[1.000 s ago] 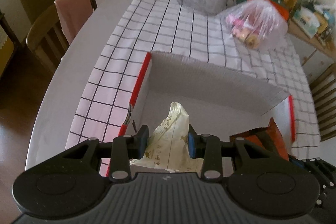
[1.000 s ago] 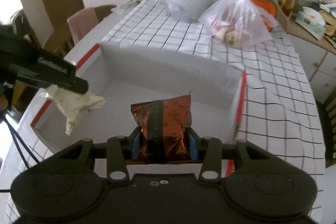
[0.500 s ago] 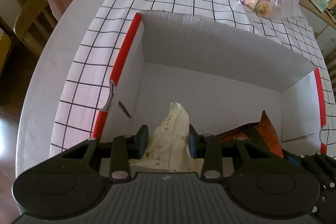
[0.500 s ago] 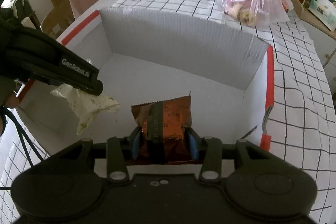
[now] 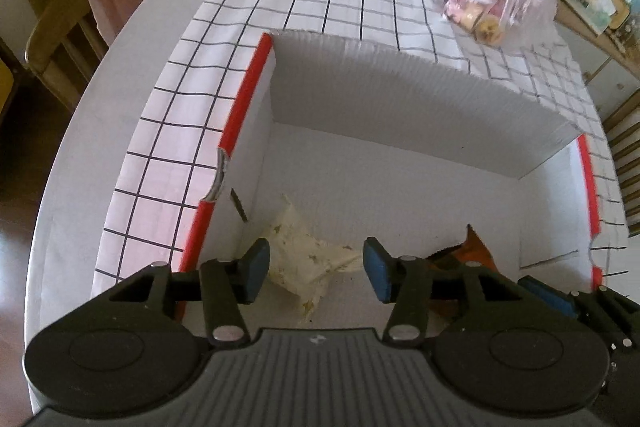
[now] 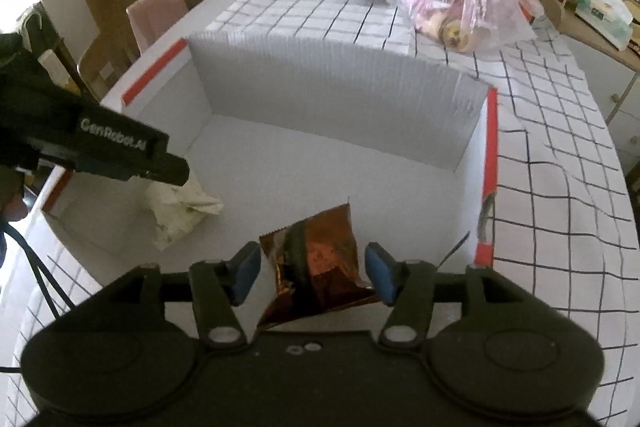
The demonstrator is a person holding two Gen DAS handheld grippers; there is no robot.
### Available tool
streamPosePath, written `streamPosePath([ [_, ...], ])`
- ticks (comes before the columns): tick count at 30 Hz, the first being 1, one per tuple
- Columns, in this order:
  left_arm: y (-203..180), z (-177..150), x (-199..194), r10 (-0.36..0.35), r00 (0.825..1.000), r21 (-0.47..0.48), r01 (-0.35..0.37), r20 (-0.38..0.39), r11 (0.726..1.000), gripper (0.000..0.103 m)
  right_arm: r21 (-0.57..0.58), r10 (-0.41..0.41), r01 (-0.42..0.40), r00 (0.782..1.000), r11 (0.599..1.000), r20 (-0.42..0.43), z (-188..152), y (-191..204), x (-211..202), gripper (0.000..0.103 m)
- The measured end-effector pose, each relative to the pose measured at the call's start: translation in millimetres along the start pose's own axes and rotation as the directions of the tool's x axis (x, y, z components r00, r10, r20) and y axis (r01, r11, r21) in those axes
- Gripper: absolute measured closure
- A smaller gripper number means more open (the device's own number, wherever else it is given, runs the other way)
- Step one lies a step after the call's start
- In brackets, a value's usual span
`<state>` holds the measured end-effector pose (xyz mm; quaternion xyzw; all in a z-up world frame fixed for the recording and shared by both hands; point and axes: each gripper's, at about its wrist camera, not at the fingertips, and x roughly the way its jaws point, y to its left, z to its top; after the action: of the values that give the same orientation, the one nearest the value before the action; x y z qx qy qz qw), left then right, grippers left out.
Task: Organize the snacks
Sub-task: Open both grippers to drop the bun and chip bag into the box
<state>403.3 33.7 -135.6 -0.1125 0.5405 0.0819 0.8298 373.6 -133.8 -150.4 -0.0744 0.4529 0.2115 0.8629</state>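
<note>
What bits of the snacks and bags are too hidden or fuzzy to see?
- Brown packet, left wrist view: mostly hidden behind the left gripper, whose jaws are opening.
- Cream packet, right wrist view: top covered by the left gripper's finger.
- Clear bag, both views: contents blurred by plastic.
- Brown packet's print, right wrist view: too blurred to read.

A cream snack packet (image 5: 308,259) with small gold specks lies crumpled on the floor of a white box (image 5: 400,99) with red edges, near the corner at 8 o'clock. A shiny brown and orange snack packet (image 6: 316,267) sits tilted in the same box at about 5 o'clock. The two packets are near each other but apart.
</note>
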Motion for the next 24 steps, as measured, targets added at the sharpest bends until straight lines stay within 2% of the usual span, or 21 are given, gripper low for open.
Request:
streamPosePath([
  [4,4.3,-5.6,-18.7,-0.007,0.999,-0.001,0.007,0.035,1.0,0.051,0.004,0.012,-0.012,0.999,1.0,0.035,-0.2,2.0,-19.6,0.034],
  [6,6.3,-9.2,-29.5,-0.015,0.998,-0.004,0.015,0.061,1.0,0.041,0.009,0.015,-0.016,0.999,1.0,0.052,-1.3,3.0,-29.2,0.03],
  [13,6.6,-26.4,-67.4,-0.052,0.99,0.018,0.05,0.131,0.999,0.04,0.014,0.042,-0.044,0.993,0.999,0.114,-8.9,8.3,-65.6,0.018],
  [22,5.5,-55.4,-114.1,-0.078,0.976,0.055,0.068,0.204,0.996,0.039,0.008,0.057,-0.059,0.981,0.998,0.185,-26.0,16.7,-108.6,0.008],
  [24,5.9,-63.2,-123.8,-0.085,0.972,0.062,0.073,0.22,0.995,0.032,0.003,0.063,-0.064,0.979,0.998,0.195,-31.5,19.6,-117.7,0.005],
])
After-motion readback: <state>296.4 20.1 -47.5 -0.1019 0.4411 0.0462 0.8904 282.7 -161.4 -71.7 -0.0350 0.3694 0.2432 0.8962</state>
